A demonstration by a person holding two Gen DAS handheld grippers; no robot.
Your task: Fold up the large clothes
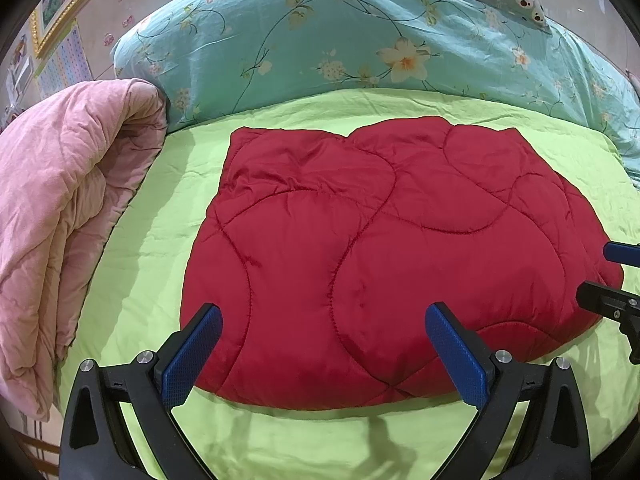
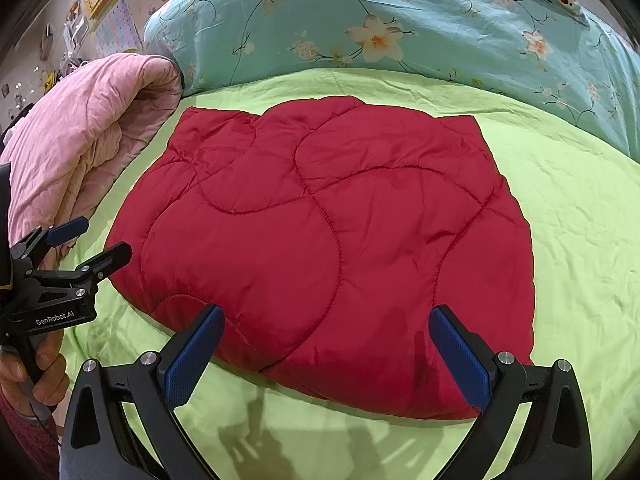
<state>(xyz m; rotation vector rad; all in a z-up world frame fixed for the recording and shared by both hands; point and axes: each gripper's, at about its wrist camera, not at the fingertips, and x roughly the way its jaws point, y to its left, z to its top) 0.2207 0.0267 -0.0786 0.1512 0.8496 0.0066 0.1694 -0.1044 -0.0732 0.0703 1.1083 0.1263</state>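
Green sheet (image 1: 152,264) under folded red quilt (image 1: 360,240); left tongs (image 1: 324,344), right tongs (image 2: 326,346) wide, empty, above its near edge.

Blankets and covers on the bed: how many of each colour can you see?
Red: 1, the red quilted piece, lying folded on the sheet.
Pink: 1, the pink quilt, folded at the left side.
Green: 1, the green sheet underneath.
Turquoise floral: 1, the floral cover behind.
Total: 4

Right tool (image 1: 616,276) cut by frame edge, pink quilt (image 1: 68,216) partly cropped
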